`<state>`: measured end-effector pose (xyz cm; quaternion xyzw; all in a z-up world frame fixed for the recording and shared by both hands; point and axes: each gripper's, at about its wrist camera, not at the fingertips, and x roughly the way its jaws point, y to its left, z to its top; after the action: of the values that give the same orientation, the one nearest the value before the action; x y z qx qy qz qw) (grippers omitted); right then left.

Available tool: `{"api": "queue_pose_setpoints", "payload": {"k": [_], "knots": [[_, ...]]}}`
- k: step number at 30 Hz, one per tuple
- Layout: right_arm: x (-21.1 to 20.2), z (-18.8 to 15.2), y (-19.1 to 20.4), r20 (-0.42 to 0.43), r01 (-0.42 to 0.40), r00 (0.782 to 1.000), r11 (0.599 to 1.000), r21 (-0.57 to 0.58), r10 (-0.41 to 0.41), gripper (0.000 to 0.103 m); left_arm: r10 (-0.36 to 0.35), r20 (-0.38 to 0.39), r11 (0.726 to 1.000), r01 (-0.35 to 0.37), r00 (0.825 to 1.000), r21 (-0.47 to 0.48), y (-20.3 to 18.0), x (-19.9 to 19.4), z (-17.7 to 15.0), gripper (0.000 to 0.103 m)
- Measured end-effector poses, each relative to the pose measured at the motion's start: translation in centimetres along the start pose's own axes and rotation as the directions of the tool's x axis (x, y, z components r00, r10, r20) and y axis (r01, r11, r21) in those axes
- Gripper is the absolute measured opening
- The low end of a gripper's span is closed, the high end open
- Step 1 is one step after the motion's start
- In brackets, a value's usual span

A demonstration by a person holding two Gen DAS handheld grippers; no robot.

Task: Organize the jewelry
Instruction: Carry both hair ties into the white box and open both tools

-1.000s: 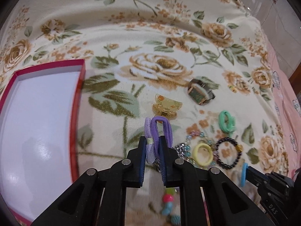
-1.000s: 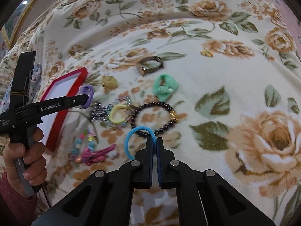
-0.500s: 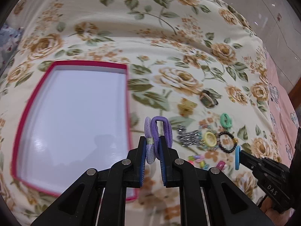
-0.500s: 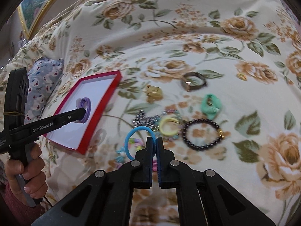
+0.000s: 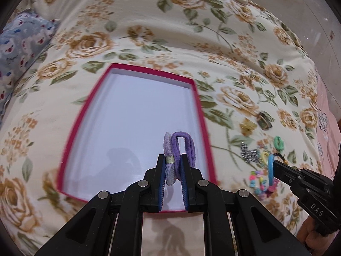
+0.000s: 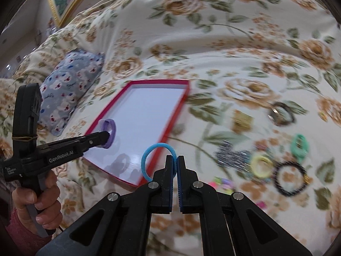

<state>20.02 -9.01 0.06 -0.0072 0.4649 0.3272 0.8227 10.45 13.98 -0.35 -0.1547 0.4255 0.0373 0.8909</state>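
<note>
The left gripper is clamped on a purple hair tie, a doubled loop standing upright between its jaws, above the near right part of the red-rimmed tray with a white floor. In the right wrist view the same tie hangs over the tray's near left edge. The right gripper is pinched shut on a blue hair tie, whose loop stands up to the left of its jaws, over the tray's near right corner.

The rest of the jewelry lies on the floral bedspread, right of the tray: a silver glittery piece, a yellow hair tie, a black beaded bracelet, a green hair tie, an amber hair claw and, further back, what looks like a wristwatch, though blur makes that uncertain. A blue patterned pillow sits far left of the tray.
</note>
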Motion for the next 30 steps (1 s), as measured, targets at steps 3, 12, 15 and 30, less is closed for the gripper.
{"api": "queue_pose_setpoints", "payload": {"k": [3,12,15,30], "knots": [[1.7,0.6,1.9,-0.022,-0.036,0.999,0.999,-0.033,0.035,0.003,0.034,-0.001,0.999,-0.034,0.999,-0.006,1.5,-0.5,-0.1,0.012],[7.3,1.2,5.5,-0.112,-0.090,0.991,0.991,-0.097,0.079,0.003,0.077,-0.032,0.995,-0.078,0.997,-0.060,4.2,0.6,0.3,0.013],[9.2,1.1,5.7,-0.150,-0.081,0.987,0.991,-0.107,0.065,0.003,0.084,-0.050,0.994,-0.088,0.995,-0.071,4.8,1.6,0.6,0.013],[11.6,0.5,5.8,-0.207,-0.073,0.977,0.990,-0.122,0.047,0.008,0.100,-0.113,0.992,-0.107,0.989,-0.062,5.8,4.8,0.8,0.017]]}}
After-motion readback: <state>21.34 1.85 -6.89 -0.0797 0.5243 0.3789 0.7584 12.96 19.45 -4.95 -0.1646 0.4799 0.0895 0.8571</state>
